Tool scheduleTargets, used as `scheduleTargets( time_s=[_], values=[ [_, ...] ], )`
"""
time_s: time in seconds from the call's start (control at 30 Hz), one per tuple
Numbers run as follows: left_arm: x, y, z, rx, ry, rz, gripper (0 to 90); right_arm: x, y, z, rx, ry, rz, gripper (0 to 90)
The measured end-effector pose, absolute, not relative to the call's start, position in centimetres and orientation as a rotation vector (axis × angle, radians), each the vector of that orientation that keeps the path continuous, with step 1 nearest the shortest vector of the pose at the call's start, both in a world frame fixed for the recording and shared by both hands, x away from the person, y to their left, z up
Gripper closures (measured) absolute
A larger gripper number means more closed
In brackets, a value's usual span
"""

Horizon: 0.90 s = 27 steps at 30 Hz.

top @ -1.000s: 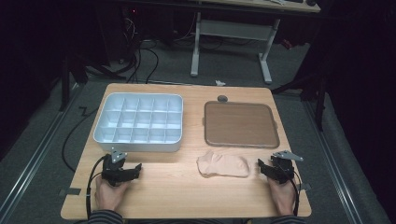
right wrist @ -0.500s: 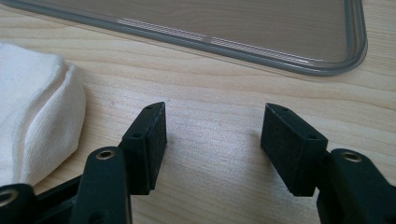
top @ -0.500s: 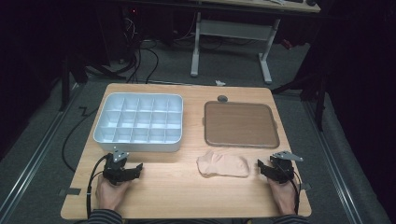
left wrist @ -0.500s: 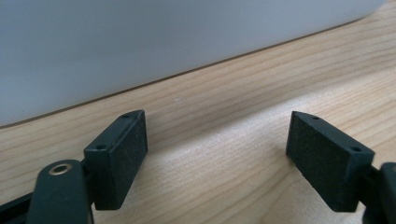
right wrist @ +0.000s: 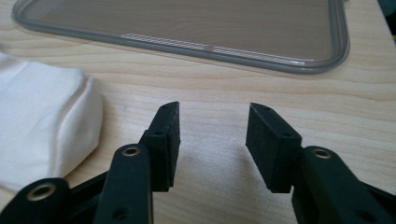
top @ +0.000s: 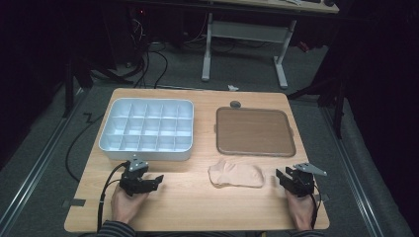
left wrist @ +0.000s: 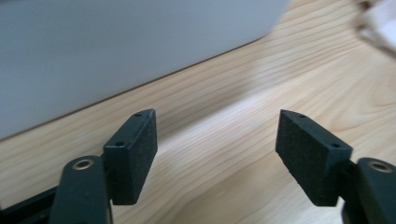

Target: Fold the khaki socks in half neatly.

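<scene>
A beige folded cloth (top: 236, 175) lies on the wooden table (top: 197, 207) near its front, between my two grippers. My left gripper (top: 154, 180) sits to its left, just in front of the white compartment box (top: 148, 154). Its jaws have just been closing, still stand open, and hold nothing (left wrist: 217, 135). My right gripper (top: 281, 177) rests right of the cloth, pointing at it. Its jaws have also just been closing and stand apart over bare wood (right wrist: 212, 135). The cloth (right wrist: 42, 116) lies left of them, untouched.
A flat brown tray (top: 254, 131) with a grey rim lies behind the cloth at the right. The box's grey wall (left wrist: 116, 46) stands close behind the left jaws. A small round dark thing (top: 235, 104) sits behind the tray.
My left gripper has shifted a little to the right, towards the cloth. The right gripper has stayed in place.
</scene>
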<state>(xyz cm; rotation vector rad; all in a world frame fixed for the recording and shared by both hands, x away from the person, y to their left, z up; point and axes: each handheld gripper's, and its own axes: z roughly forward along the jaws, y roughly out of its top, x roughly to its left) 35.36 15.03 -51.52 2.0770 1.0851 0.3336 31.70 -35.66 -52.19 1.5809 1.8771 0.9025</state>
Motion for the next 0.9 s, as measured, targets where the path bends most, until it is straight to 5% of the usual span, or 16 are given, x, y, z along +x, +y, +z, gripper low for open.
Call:
scheduleTargets(
  time_s=[0.9],
  values=[
    [37.5,3.1,-50.7,2.153,0.927,0.175,39.0,29.8,-32.5,-50.9,1.466,1.981,0.999,61.7]
  ],
)
